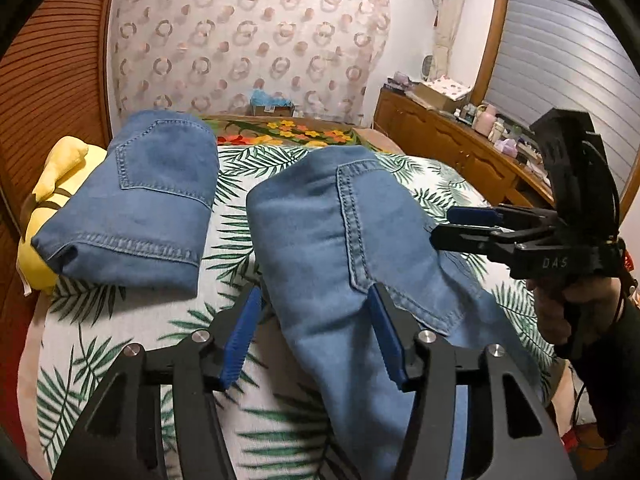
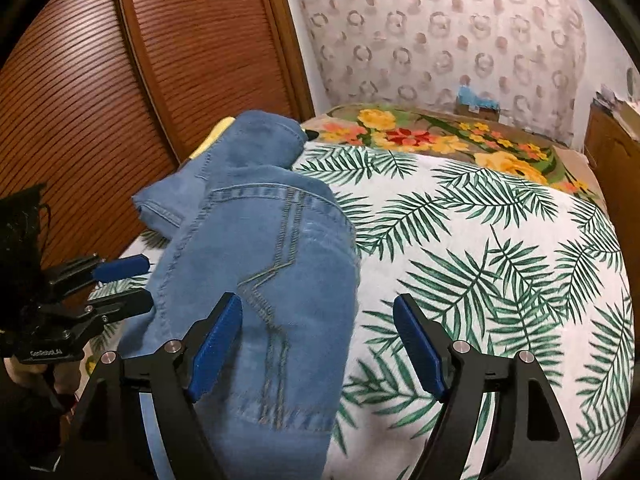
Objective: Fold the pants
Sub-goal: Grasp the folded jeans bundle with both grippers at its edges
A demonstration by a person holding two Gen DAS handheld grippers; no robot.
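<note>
A light blue pair of jeans lies folded lengthwise on the palm-leaf bedsheet, back pocket up. My left gripper stands open over its near part: the right pad rests above the denim, the left pad is clear of the cloth edge. Held by a hand at the right, my right gripper is open just off the jeans' right side. In the right wrist view the jeans run partly between the open right gripper, and the left gripper shows at the left. A second, folded pair of jeans lies further left.
A yellow plush toy sits under the folded pair by the slatted wooden wardrobe. A flowered blanket covers the far end of the bed. A wooden dresser with clutter stands along the right.
</note>
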